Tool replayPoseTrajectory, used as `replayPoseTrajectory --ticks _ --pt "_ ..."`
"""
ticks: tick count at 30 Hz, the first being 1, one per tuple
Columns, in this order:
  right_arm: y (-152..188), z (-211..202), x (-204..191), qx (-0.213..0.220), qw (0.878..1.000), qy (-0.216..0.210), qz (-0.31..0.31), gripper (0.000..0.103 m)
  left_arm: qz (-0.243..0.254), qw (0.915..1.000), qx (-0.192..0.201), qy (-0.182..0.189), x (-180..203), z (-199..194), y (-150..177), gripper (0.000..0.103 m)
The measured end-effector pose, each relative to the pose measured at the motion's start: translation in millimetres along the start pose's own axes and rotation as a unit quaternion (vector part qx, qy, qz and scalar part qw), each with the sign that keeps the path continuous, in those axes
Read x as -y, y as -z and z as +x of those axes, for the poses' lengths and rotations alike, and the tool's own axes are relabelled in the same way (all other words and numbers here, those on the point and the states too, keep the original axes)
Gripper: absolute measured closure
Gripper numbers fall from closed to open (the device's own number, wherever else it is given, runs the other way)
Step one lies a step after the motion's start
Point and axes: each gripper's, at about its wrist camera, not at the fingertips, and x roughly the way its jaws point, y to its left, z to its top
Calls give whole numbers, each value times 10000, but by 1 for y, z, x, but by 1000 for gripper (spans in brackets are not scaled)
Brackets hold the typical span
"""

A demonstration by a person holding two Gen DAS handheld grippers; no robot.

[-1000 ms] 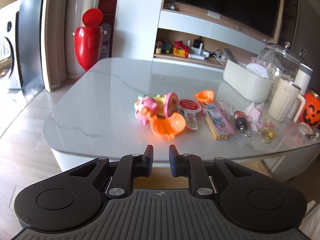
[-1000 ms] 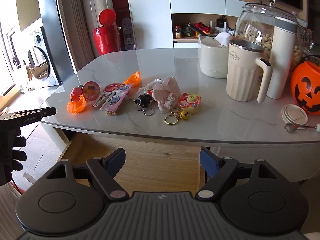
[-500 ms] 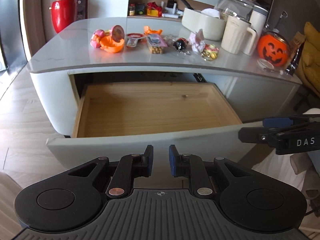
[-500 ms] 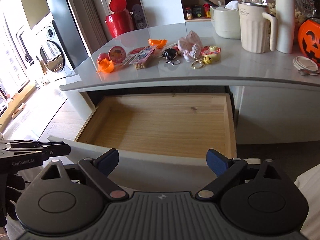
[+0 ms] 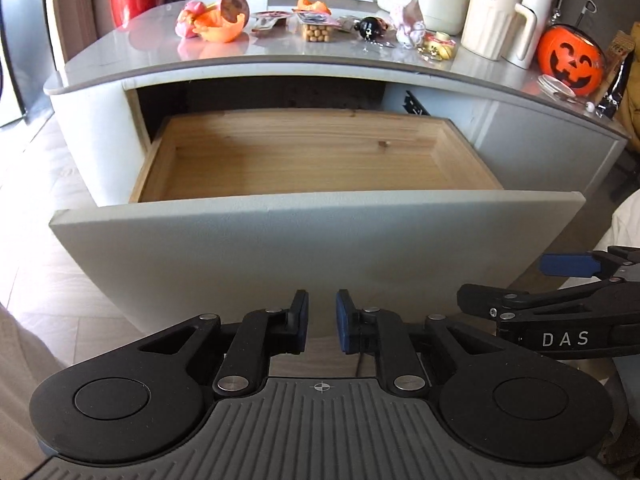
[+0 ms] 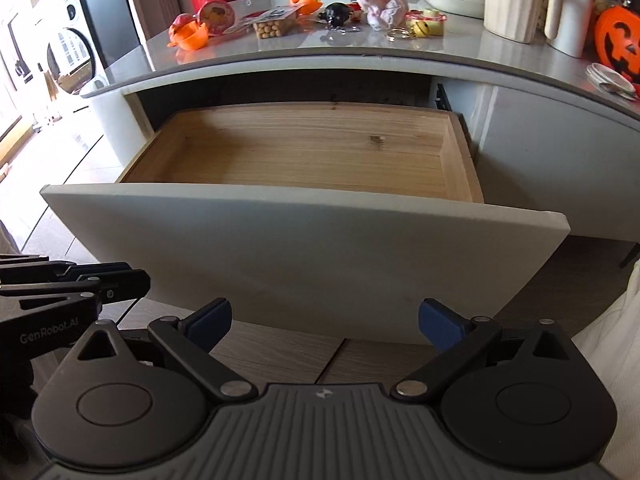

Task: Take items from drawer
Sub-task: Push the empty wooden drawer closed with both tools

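Drawer (image 5: 316, 152) pulled out of the counter (image 5: 160, 64), wooden bottom bare – nothing lying in it. Toys and snacks sit up on the countertop: orange toy (image 5: 218, 26), snack pack (image 5: 318, 28), white jug (image 5: 494, 20), pumpkin bucket (image 5: 570, 58). Left gripper (image 5: 322, 320) in front of the drawer's grey front panel (image 6: 280, 248), jaws narrow and closing, nothing between. Right gripper (image 6: 324, 318) beside it – jaws wide, opening, nothing between them
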Motion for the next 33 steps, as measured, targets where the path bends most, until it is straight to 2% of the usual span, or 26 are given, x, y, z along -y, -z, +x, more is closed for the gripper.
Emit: replayPoseTrajectory --ticks 6,10,16,24,30,33 --pt "1 4 -3 44 9998 199 -54 3 -99 9999 21 25 -3 7 -2 87" --pt "-3 5 -8 259 9988 381 -147 3 -255 9996 140 3 -8 7 -5 87" --pt "-17 8 10 385 9974 399 468 4 -588 9971 480 107 -18 7 -18 87" --pt "-35 21 8 547 9965 530 354 4 -380 9977 559 77 -18 21 -34 87" --pt "-55 41 10 746 9946 651 307 4 -240 9967 781 20 -21 41 -51 87" --pt "-64 51 10 831 9935 740 249 0 -271 9954 912 55 -26 48 -56 87"
